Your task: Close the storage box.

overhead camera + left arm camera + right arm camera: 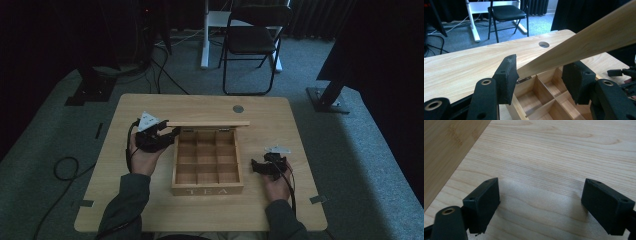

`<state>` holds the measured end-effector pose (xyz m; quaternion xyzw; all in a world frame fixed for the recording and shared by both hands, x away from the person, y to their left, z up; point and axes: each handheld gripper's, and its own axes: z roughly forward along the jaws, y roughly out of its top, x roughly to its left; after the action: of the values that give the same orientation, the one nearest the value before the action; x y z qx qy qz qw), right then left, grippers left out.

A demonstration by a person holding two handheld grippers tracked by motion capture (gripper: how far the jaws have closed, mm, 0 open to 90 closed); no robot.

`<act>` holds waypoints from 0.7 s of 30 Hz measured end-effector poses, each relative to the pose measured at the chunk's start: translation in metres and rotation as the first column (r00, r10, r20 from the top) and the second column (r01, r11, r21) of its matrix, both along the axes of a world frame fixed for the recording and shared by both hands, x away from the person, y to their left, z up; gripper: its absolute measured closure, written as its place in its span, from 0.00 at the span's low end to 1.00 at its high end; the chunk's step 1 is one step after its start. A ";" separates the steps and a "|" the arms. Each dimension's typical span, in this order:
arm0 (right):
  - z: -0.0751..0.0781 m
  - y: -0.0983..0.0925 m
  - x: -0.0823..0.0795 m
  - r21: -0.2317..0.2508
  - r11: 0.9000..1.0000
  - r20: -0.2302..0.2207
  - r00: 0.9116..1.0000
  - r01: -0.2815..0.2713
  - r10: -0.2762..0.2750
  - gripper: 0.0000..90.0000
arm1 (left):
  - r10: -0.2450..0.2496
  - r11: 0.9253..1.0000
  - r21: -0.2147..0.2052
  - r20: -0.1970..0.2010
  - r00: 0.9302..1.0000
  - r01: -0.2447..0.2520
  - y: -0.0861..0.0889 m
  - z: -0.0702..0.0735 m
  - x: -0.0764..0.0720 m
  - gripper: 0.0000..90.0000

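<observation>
Lettering: the word "TEA" in pale capitals on the front wall of the wooden box (207, 190), seen in the high view; no other text, label, brand, number or sign can be read on anything else.

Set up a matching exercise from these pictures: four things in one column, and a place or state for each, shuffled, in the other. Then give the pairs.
Things:
1. tea box
2. lid
3. left gripper
4. right gripper

Places or states:
A. over bare table right of the box, jaws wide, nothing between them
B. raised, standing open along the box's far side
C. at the lid's left end, pads not pressing it
D. mid-table, nine empty compartments, TEA on its front

Pairs: 1-D, 2-B, 3-C, 4-A
</observation>
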<state>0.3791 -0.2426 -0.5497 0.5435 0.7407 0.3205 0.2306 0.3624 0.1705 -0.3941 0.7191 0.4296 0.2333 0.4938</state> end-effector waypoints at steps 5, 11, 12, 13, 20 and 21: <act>0.000 0.000 0.000 0.001 1.000 -0.001 1.000 0.001 -0.001 0.16 | -0.003 1.000 -0.001 -0.005 1.000 0.003 0.000 -0.002 -0.004 0.51; 0.000 0.000 0.000 0.000 1.000 0.001 1.000 0.000 0.000 0.16 | -0.008 1.000 0.000 -0.011 1.000 0.008 0.000 -0.005 -0.008 0.51; 0.000 0.000 0.000 0.000 1.000 0.000 1.000 0.000 0.000 0.16 | -0.009 1.000 0.003 -0.011 1.000 0.009 0.000 -0.005 -0.009 0.51; 0.000 0.000 0.000 0.000 1.000 0.000 1.000 0.000 0.000 0.16 | -0.009 1.000 0.003 -0.011 1.000 0.009 0.000 -0.005 -0.009 0.51; 0.000 0.000 0.000 0.001 1.000 0.002 1.000 0.001 -0.001 0.16 | -0.011 1.000 -0.006 -0.013 1.000 0.011 0.000 -0.009 -0.014 0.51; 0.000 0.000 0.000 0.002 1.000 0.002 1.000 0.003 -0.003 0.16 | -0.011 1.000 -0.003 -0.013 1.000 0.011 -0.001 -0.009 -0.014 0.51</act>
<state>0.3793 -0.2424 -0.5499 0.5446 0.7393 0.3215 0.2313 0.3481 0.1700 -0.4030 0.7222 0.4294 0.2252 0.4933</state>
